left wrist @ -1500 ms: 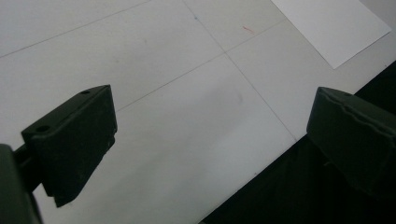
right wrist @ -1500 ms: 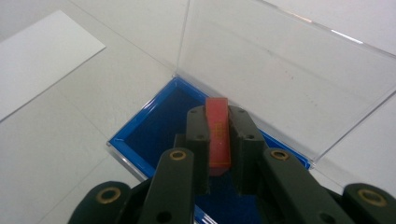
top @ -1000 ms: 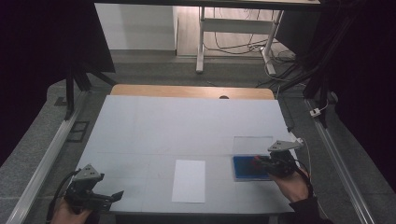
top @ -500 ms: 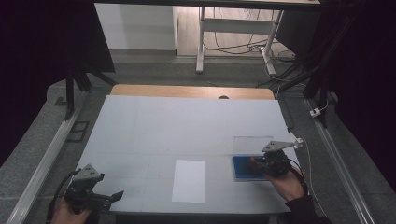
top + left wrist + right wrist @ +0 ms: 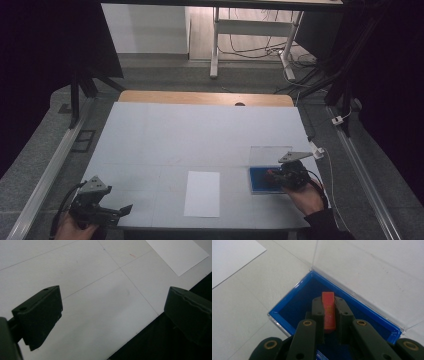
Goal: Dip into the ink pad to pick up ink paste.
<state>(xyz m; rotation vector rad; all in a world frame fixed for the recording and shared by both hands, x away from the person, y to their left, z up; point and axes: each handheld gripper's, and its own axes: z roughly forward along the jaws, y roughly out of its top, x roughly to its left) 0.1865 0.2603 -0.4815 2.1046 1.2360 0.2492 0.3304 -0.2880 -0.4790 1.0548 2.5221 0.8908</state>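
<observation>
A shallow blue box [image 5: 258, 186] lies at the table's right front, with its clear lid [image 5: 267, 154] standing open behind it. My right gripper [image 5: 273, 176] reaches into the box from the right. In the right gripper view its jaws [image 5: 328, 300] are shut on a small red-orange block [image 5: 329, 312], held over the blue floor [image 5: 294, 307] near the lid [image 5: 362, 265]. My left gripper [image 5: 125, 209] hovers at the table's front left corner. Its jaws [image 5: 112, 312] stand wide open over bare table, with nothing between them.
A white sheet of paper [image 5: 202, 193] lies flat at the front middle of the grey table top [image 5: 200, 135], and its corner [image 5: 177, 253] lies ahead of the left jaws. The table's front edge runs just under the left gripper. Metal rails flank both sides.
My right gripper has edged slightly left over the blue box, still closed on the red block. The left gripper has stayed where it was.
</observation>
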